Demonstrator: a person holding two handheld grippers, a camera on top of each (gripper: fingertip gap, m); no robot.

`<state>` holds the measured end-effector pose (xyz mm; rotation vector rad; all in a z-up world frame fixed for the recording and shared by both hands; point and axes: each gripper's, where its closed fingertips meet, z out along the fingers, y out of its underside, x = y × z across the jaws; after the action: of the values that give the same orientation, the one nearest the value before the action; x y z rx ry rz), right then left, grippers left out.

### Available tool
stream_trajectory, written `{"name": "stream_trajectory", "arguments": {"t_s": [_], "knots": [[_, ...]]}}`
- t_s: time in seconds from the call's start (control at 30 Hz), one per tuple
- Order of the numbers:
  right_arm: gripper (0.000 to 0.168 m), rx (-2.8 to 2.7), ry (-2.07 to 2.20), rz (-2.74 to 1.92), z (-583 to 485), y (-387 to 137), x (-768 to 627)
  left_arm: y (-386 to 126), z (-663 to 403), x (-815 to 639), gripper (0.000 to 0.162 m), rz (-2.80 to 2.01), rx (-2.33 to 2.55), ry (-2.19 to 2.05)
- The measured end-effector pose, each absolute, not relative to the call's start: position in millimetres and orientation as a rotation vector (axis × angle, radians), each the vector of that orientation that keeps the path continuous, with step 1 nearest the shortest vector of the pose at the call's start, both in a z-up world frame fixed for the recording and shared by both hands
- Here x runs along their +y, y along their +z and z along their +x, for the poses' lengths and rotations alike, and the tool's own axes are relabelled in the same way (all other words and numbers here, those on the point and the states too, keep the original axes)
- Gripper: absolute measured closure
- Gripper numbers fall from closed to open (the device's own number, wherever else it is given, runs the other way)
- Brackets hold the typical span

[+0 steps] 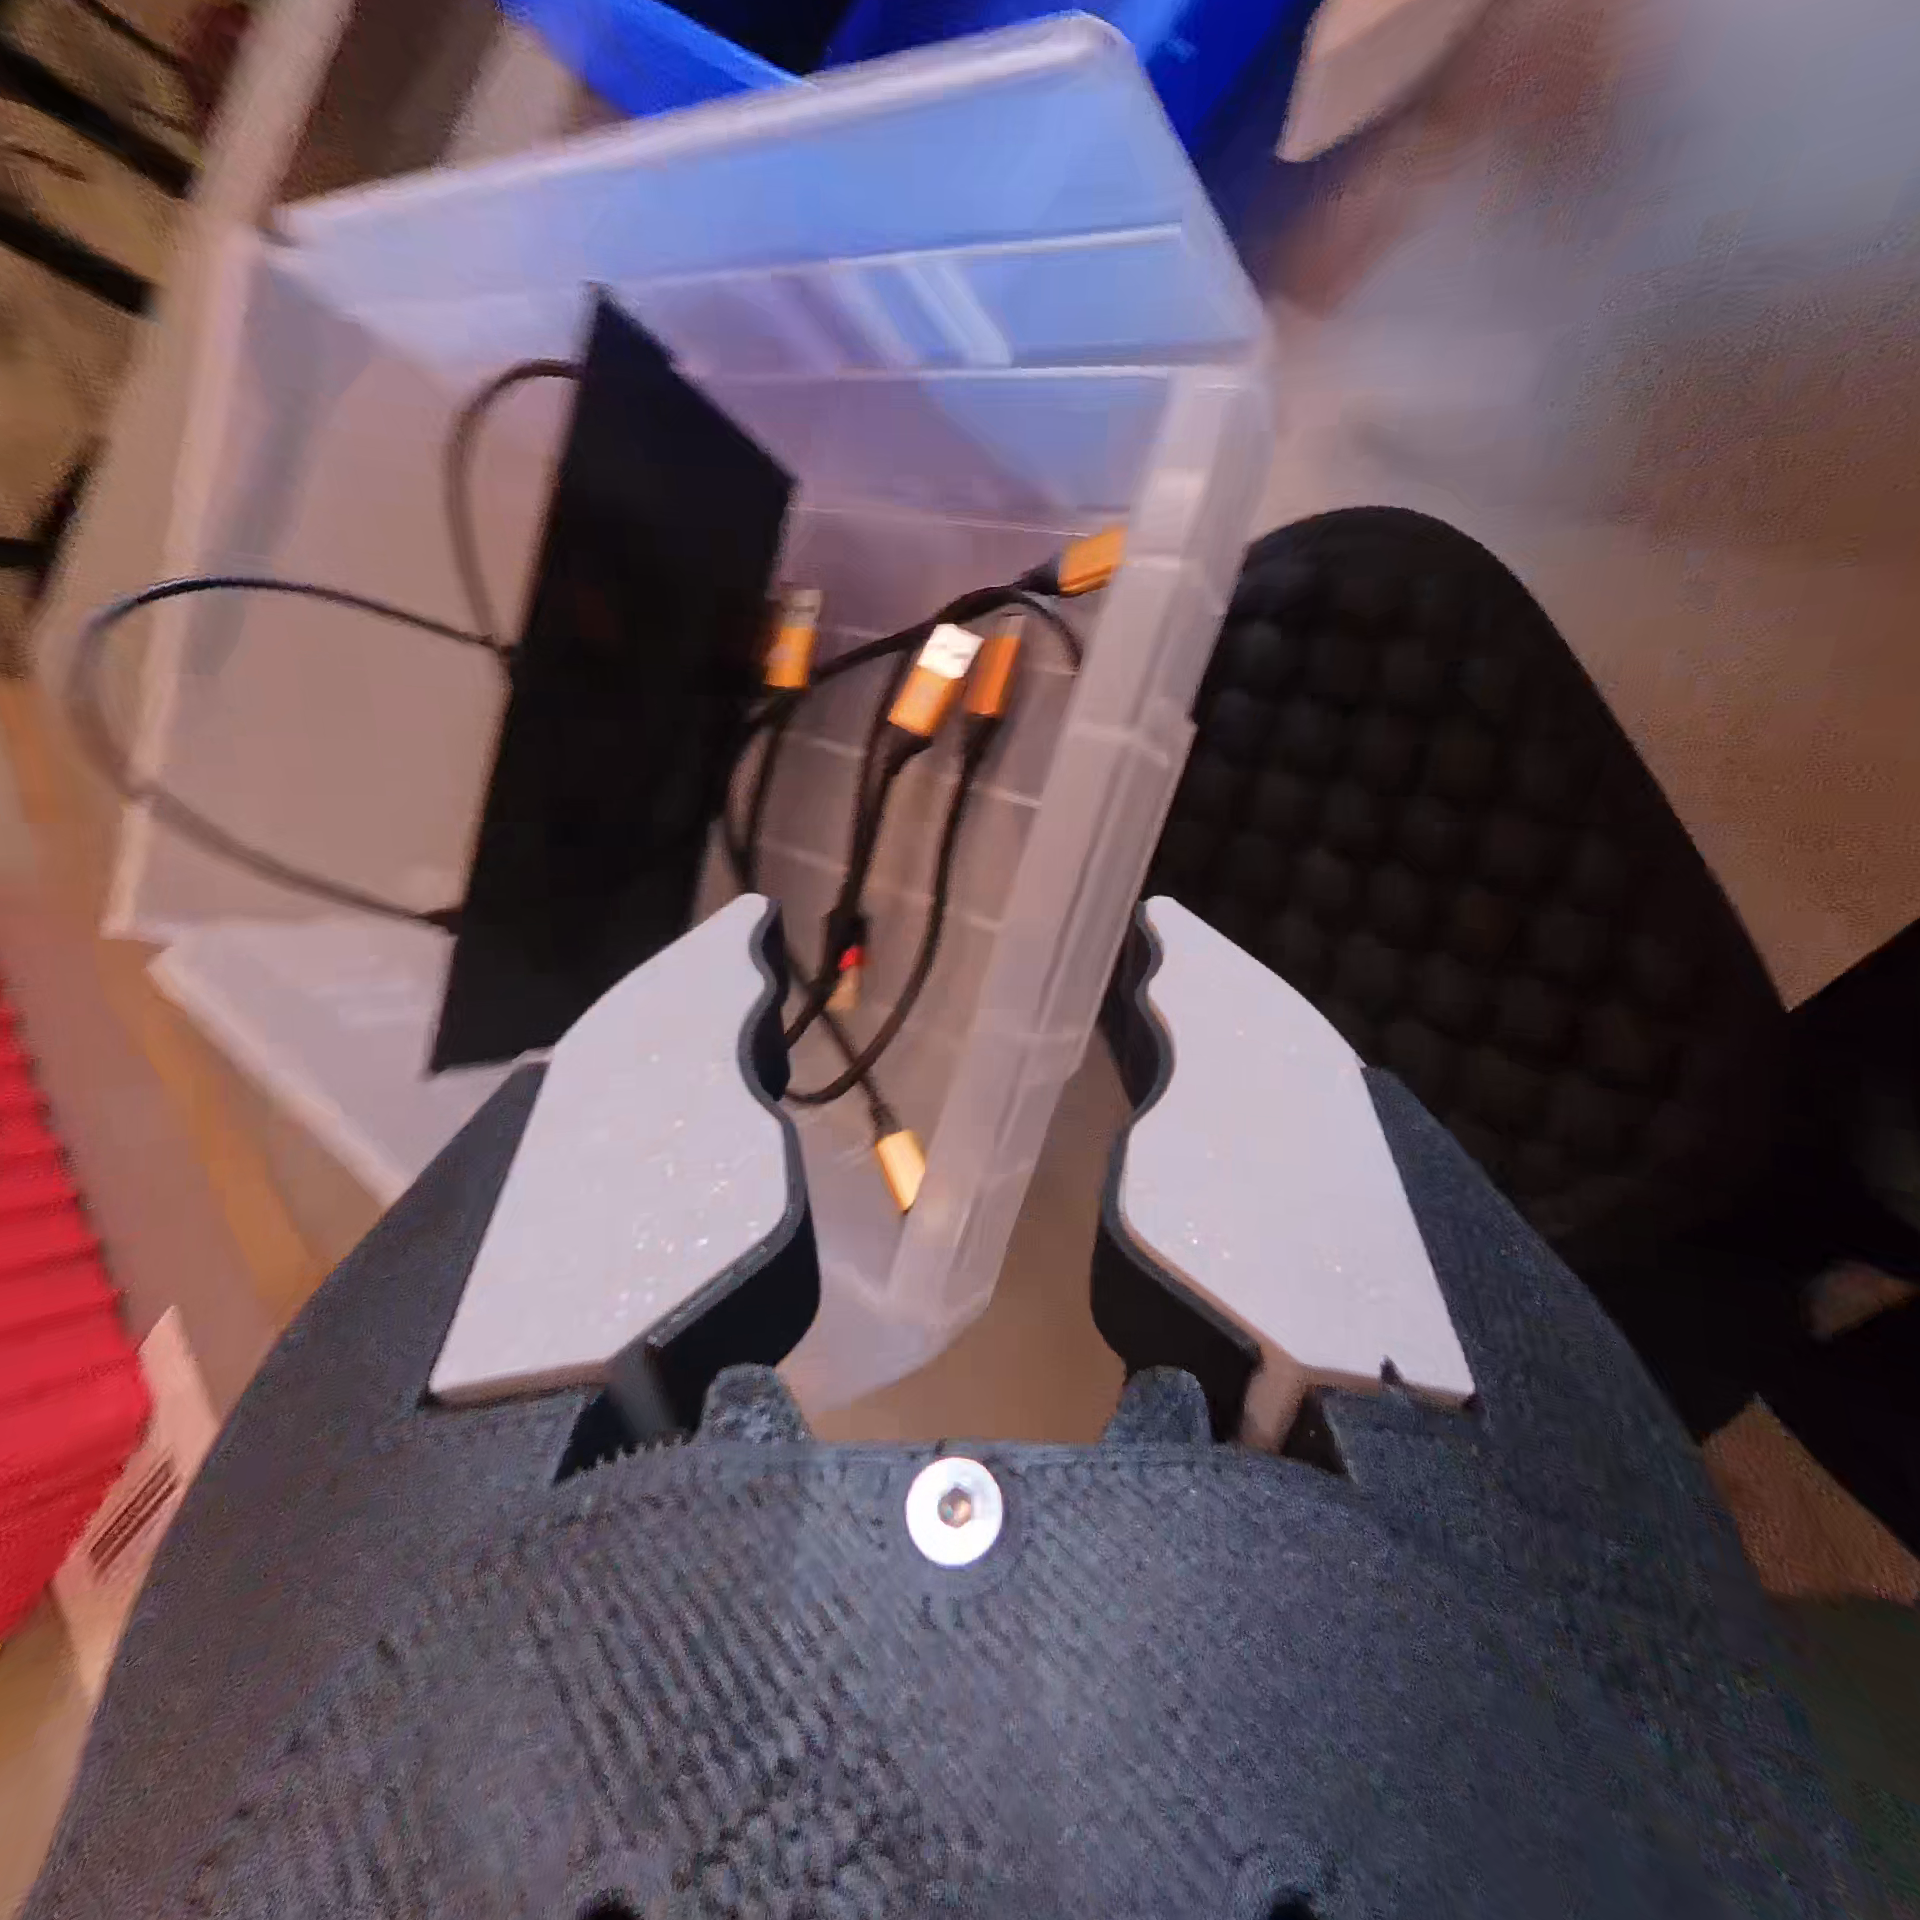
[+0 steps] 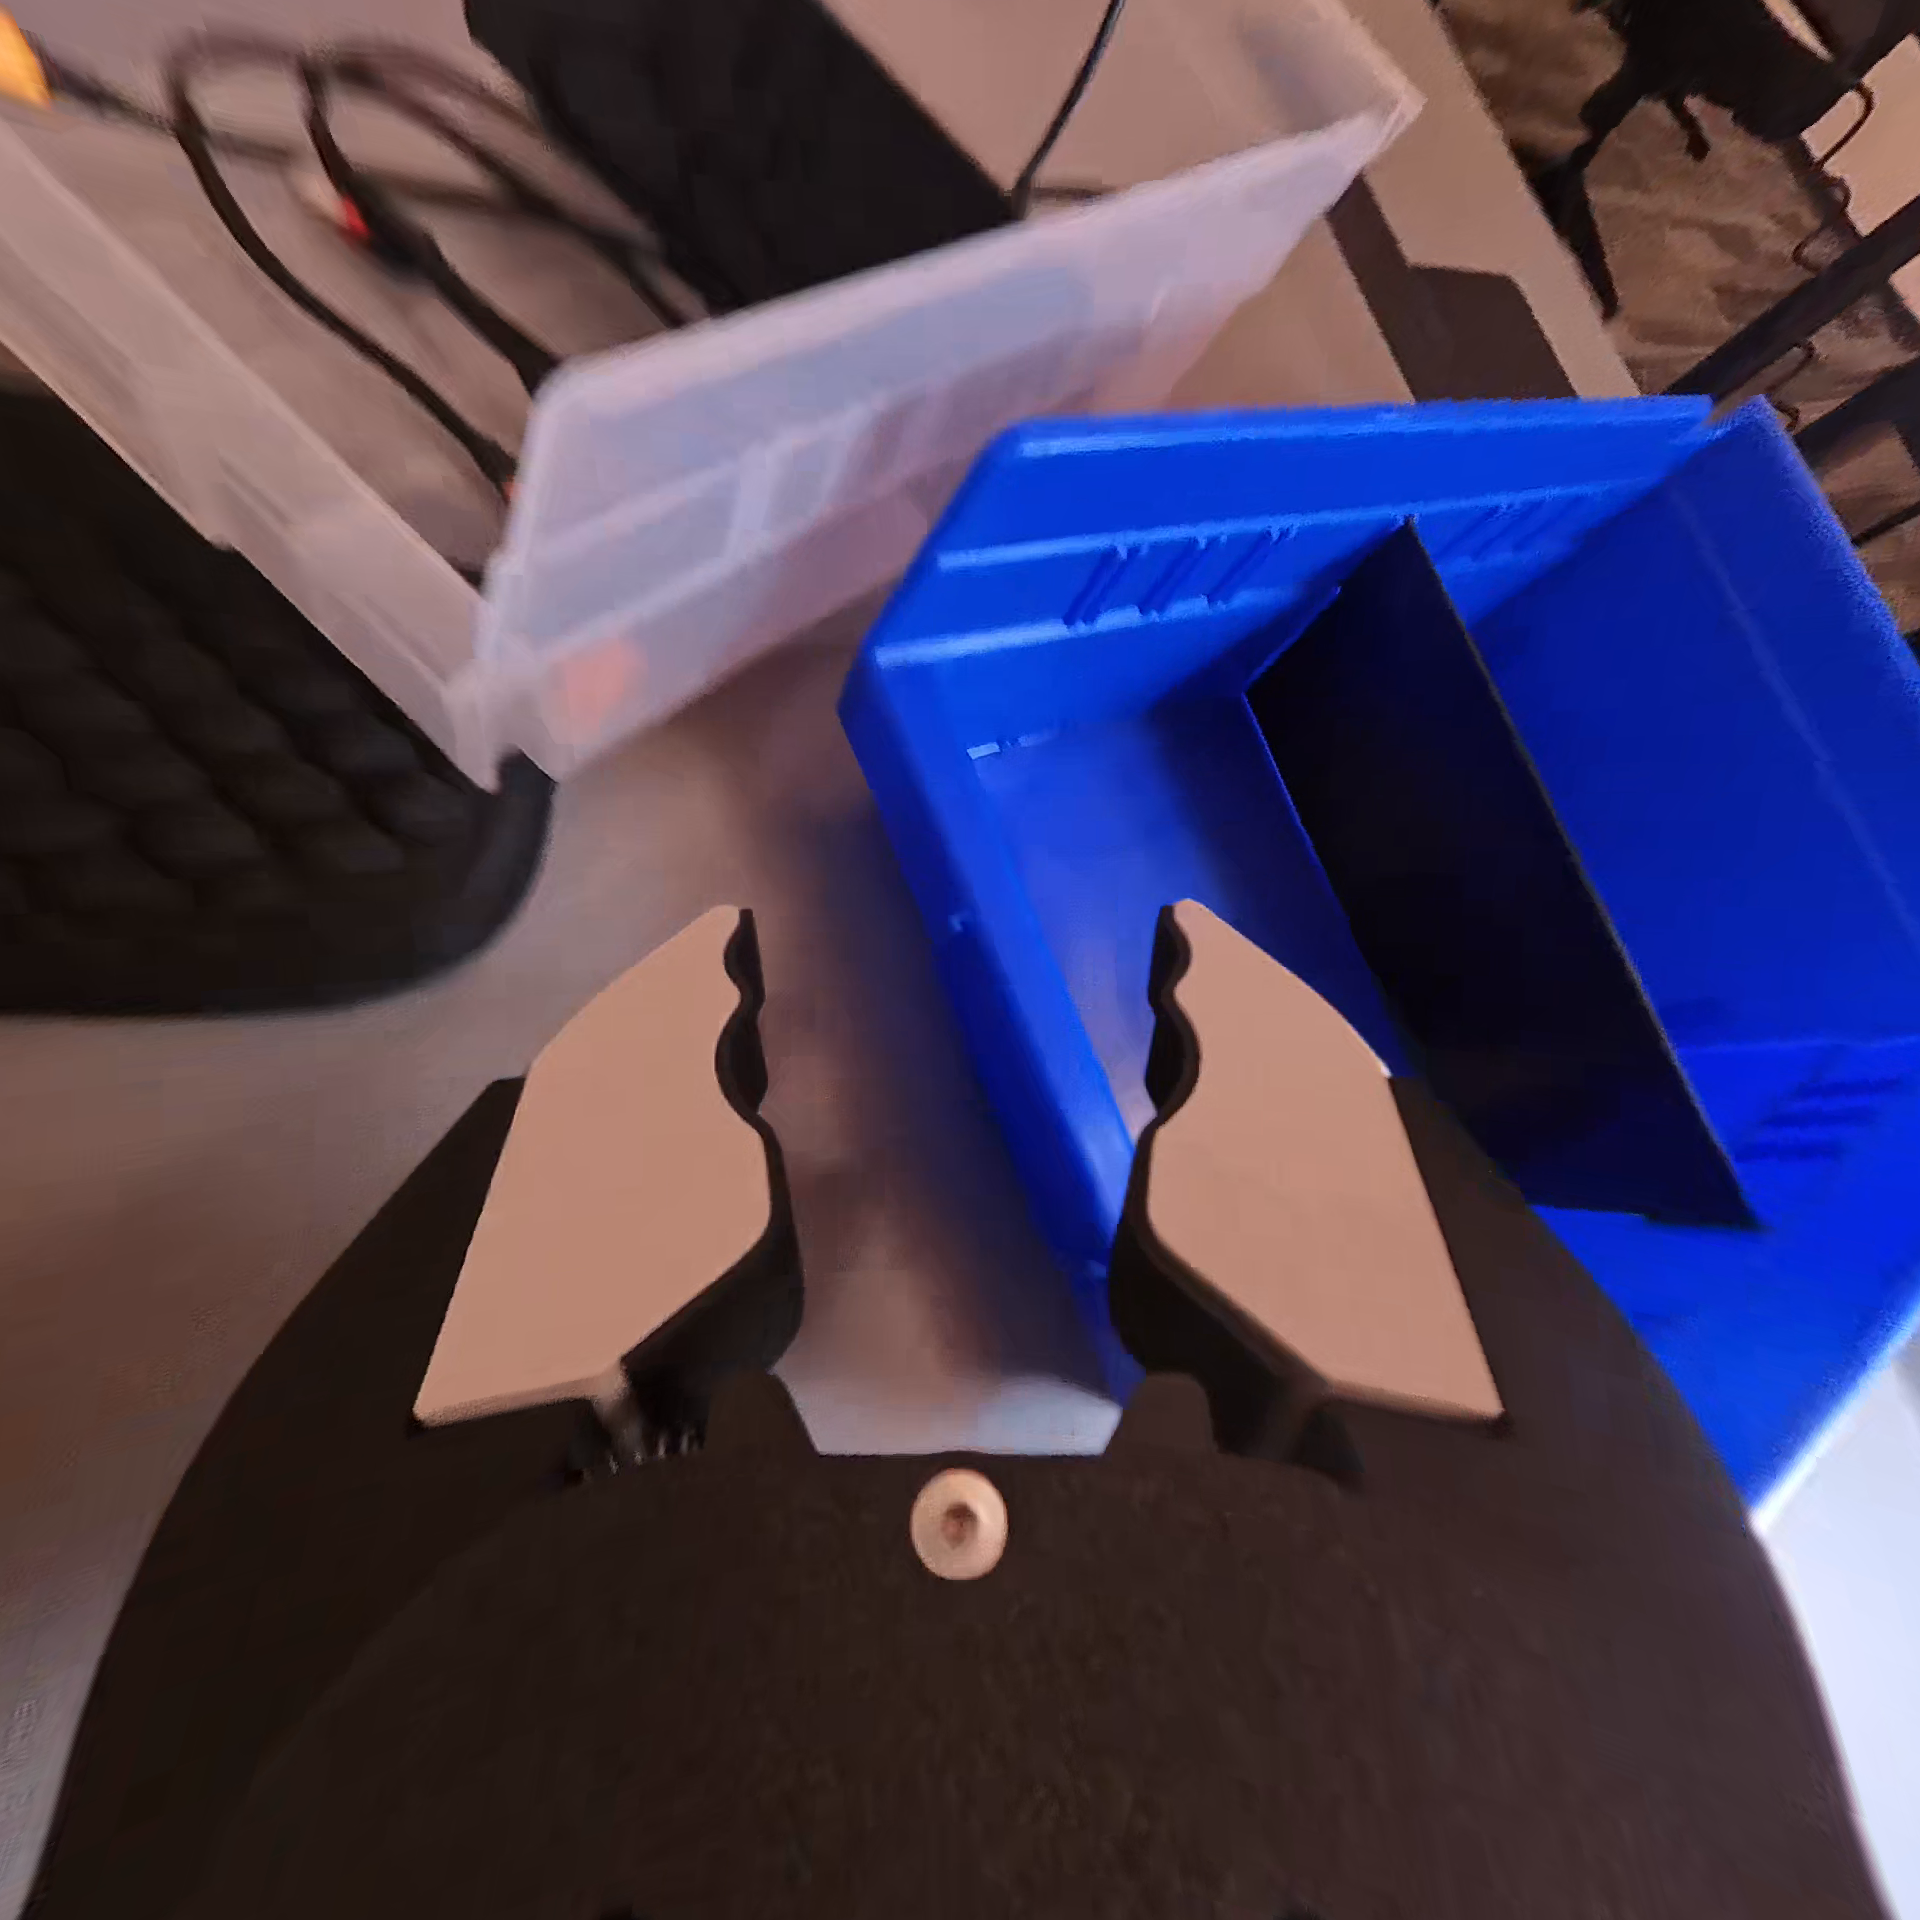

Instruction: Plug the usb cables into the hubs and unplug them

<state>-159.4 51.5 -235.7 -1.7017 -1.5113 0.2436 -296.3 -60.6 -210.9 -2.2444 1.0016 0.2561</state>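
Only the left wrist view shows the usb cables (image 1: 925, 727), black with orange metal plugs, lying loose in a clear plastic box (image 1: 1060, 935) beside a flat black hub (image 1: 623, 686). The left gripper (image 1: 951, 925) has its jaws spread, empty. The right gripper (image 2: 956, 935), likewise spread and empty, faces a glossy blue bin (image 2: 1039, 935) with a black divider (image 2: 1475, 914).

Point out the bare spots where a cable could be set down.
Bare tabletop lies between the clear plastic box, the blue bin and the black cushion. The bin's near compartment looks empty too. The clear box is crowded with the black hub and orange-tipped cables.
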Motion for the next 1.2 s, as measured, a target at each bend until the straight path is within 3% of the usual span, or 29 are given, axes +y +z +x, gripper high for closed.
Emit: {"name": "stream_trajectory", "arguments": {"t_s": [0.03, 0.1, 0.17, 0.27, 0.33, 0.83, 1.2], "knots": [[0.094, -1.566, 0.187, -1.703, -159, -244, 58, -224, -290, -56, 0.094, -2.293, 1.054, 0.240], [0.096, -1.671, 0.084, -1.716, -156, -261, 69, -250, -287, -49, 0.091, -2.378, 1.165, 0.235], [0.115, -1.741, -0.020, -1.725, -148, -274, 80, -269, -289, -44, 0.099, -2.445, 1.232, 0.202], [0.133, -1.821, 0.009, -1.715, -137, -283, 79, -283, -280, -53, 0.132, -2.473, 1.355, 0.000], [0.137, -1.850, 0.027, -1.715, -122, -284, 73, -281, -280, -54, 0.137, -2.441, 1.392, 0.002], [0.139, -1.592, -0.142, -1.938, 123, -284, 88, -278, -298, -11, 0.137, -2.448, 1.374, 0.022], [0.139, -1.521, -0.176, -1.976, 160, -284, 145, -240, -308, 40, 0.134, -2.443, 1.272, -0.009]]}}
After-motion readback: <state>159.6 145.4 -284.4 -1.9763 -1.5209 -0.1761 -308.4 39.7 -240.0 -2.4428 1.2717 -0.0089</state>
